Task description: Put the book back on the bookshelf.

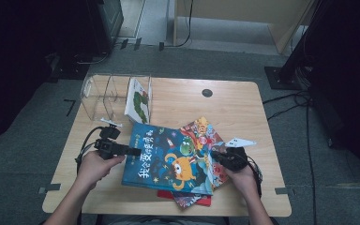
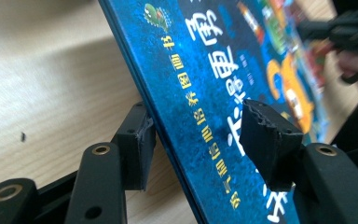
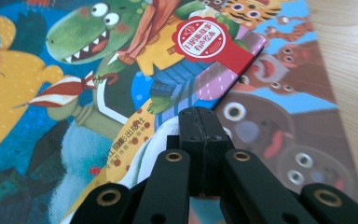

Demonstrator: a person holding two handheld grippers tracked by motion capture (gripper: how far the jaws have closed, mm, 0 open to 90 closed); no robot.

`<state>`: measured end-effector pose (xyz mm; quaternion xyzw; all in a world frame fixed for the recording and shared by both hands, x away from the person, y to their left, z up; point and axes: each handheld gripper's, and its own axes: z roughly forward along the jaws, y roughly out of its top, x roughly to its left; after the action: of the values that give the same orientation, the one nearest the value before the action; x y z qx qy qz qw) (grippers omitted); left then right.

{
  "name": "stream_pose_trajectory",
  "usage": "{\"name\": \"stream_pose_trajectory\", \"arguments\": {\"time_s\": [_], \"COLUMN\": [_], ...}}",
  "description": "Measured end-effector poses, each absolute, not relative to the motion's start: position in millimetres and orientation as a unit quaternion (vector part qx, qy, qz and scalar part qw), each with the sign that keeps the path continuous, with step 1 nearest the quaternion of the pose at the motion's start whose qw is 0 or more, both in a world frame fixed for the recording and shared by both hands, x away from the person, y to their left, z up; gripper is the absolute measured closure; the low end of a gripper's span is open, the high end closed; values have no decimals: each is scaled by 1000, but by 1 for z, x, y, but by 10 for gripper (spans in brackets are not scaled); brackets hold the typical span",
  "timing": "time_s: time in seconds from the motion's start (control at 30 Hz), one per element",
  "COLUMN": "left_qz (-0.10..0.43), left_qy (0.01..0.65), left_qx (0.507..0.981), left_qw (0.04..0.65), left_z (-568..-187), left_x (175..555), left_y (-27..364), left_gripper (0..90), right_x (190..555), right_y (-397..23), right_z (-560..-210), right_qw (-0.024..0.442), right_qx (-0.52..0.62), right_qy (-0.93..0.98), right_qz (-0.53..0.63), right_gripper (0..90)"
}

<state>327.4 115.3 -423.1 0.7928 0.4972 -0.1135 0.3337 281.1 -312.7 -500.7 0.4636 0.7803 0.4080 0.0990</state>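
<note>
At the left, our left gripper (image 1: 130, 151) straddles the spine edge of the blue picture book (image 1: 168, 159), which lies tilted atop a stack of books (image 1: 201, 199) near the table's (image 1: 243, 101) front edge; its jaws stand apart, one under the cover and one over, not yet pinching. If we lift now, the book may slip off. At the right, our right gripper (image 1: 214, 156) rests pressed together on the cover; pushing could skew the stack.

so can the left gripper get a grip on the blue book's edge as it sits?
Probably yes. The left gripper already straddles the raised left edge of the blue picture book, one jaw under, one over the cover, not yet pressing; nothing stands between them.
</note>
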Motion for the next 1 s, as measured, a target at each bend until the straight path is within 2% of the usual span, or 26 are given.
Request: {"name": "stream_pose_trajectory", "arguments": {"time_s": [0.23,0.43,0.77,0.9,1.0], "left_qz": [-115,-106,-142,-149,-162], "left_qy": [492,498,481,478,479], "left_qx": [798,799,808,807,804], "left_qw": [328,320,309,312,313], "left_z": [-388,-364,-340,-330,-323], "left_x": [335,344,354,359,365], "left_y": [112,112,100,99,102], "left_gripper": [498,567,625,679,716], "right_x": [284,286,288,288,288], "right_y": [-294,-280,-258,-247,-241], "right_z": [-501,-501,-502,-501,-502], "right_qw": [101,104,108,126,121], "right_qx": [456,450,425,411,408], "right_qy": [784,787,797,807,806], "right_qz": [408,410,416,406,410], "right_gripper": [900,900,900,900,900]}}
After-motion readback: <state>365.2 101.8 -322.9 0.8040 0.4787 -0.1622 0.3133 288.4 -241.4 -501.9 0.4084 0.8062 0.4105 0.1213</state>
